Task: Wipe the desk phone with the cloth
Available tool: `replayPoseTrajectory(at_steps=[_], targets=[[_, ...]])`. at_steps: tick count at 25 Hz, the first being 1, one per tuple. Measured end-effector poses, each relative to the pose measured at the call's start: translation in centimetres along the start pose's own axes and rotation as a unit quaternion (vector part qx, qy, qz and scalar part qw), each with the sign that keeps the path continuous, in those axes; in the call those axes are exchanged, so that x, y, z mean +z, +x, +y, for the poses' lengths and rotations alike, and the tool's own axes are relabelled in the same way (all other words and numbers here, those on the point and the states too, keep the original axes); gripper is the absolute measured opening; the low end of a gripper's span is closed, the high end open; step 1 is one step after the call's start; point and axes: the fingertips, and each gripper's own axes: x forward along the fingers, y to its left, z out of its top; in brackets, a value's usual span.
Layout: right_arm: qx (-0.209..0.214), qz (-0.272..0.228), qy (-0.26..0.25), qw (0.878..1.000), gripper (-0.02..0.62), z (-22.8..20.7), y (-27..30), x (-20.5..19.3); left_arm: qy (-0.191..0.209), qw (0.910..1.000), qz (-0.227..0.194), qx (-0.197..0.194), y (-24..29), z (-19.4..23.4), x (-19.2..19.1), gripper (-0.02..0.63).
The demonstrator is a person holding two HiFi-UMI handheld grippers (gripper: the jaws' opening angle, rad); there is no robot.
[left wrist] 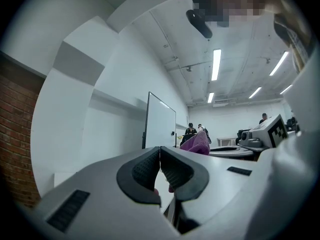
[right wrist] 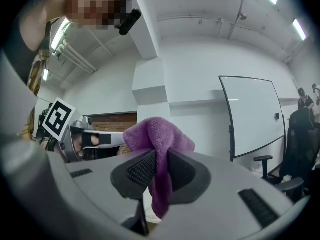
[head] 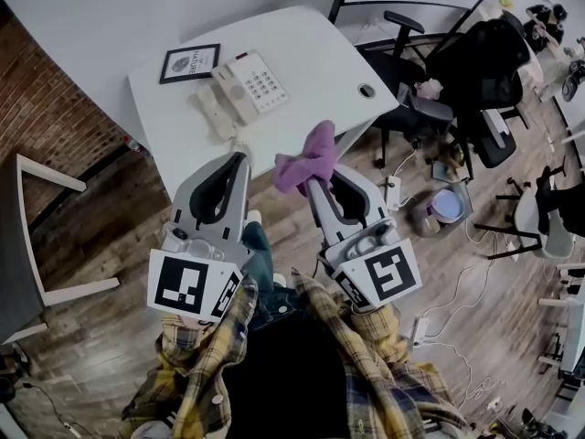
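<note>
A cream desk phone (head: 239, 91) lies on the white desk (head: 320, 58) at its far left, handset beside the keypad. My right gripper (head: 313, 183) is shut on a purple cloth (head: 307, 158), held up above the desk's near edge; in the right gripper view the cloth (right wrist: 159, 149) bunches over the jaws and hangs below them. My left gripper (head: 239, 161) is raised alongside it, jaws pressed together with nothing between them (left wrist: 160, 171). Both grippers tilt upward, short of the phone.
A framed picture (head: 189, 62) lies left of the phone. A cable hole (head: 366, 90) sits near the desk's right edge. Black office chairs (head: 462, 80) crowd the floor to the right, with cables and a power strip (head: 422, 329). A white chair frame (head: 41, 236) stands left.
</note>
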Motion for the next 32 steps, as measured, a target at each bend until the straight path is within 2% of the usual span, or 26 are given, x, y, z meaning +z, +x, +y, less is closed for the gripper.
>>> replayPoseTrajectory(at_steps=[10, 14, 18, 27, 32], targets=[[0.016, 0.007, -0.011, 1.000, 0.063, -2.7, 10.8, 0.9, -0.017, 0.9997, 0.000, -0.017, 7.9, 8.1, 0.3, 0.015], [0.008, 0.010, -0.016, 1.000, 0.063, -3.8, 14.8, 1.1, -0.019, 0.9996, -0.002, -0.020, 10.2, 11.6, 0.5, 0.015], [-0.010, 0.041, -0.017, 0.999, 0.063, -5.1, 17.6, 0.3, -0.023, 0.9995, 0.004, -0.020, 12.0, 14.4, 0.3, 0.015], [-0.024, 0.055, -0.003, 0.998, 0.063, -6.2, 21.4, -1.2, -0.033, 0.9985, 0.031, -0.030, 14.3, 17.8, -1.5, 0.015], [-0.010, 0.065, -0.004, 0.998, 0.063, -6.7, 22.5, -1.7, -0.036, 0.9987, 0.033, -0.015, 14.6, 18.6, -1.8, 0.015]])
